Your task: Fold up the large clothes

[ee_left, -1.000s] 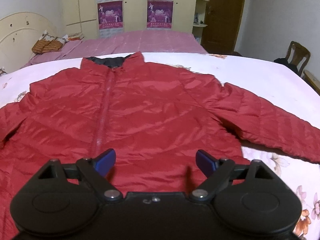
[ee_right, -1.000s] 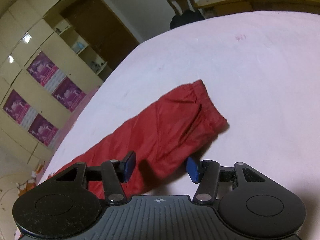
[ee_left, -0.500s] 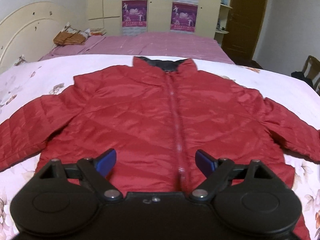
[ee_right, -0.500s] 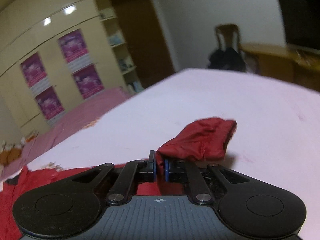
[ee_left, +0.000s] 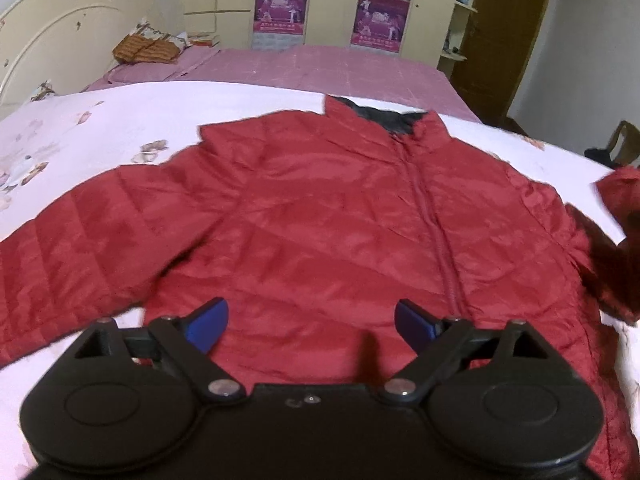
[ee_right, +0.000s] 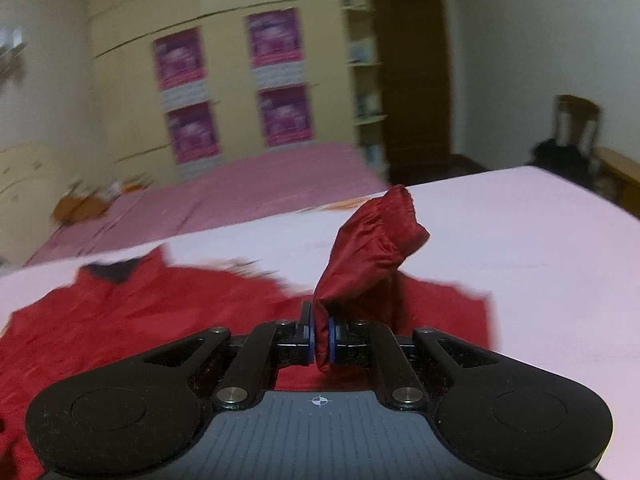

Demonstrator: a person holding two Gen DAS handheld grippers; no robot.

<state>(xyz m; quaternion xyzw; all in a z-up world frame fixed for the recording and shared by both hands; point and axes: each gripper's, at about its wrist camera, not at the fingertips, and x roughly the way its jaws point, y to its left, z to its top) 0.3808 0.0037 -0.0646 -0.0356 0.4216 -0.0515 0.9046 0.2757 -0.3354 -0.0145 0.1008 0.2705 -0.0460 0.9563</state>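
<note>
Red quilted jacket (ee_left: 320, 232) lies flat, zipped.

The red quilted puffer jacket (ee_left: 320, 216) is a thin, slightly shiny synthetic cloth, stitched in panels and finely wrinkled; its collar lining looks dark and matt. Its elastic-gathered cuff (ee_right: 384, 224) shows the same sheen. The pale floral bedsheet (ee_left: 100, 128) under it is soft, matt cloth. The black left gripper (ee_left: 310, 322) has a matt plastic body with smooth blue pads (ee_left: 206, 320) and bright metal pivot pins. The right gripper (ee_right: 320, 338) is speckled matt black plastic with a ribbed grey panel.
</note>
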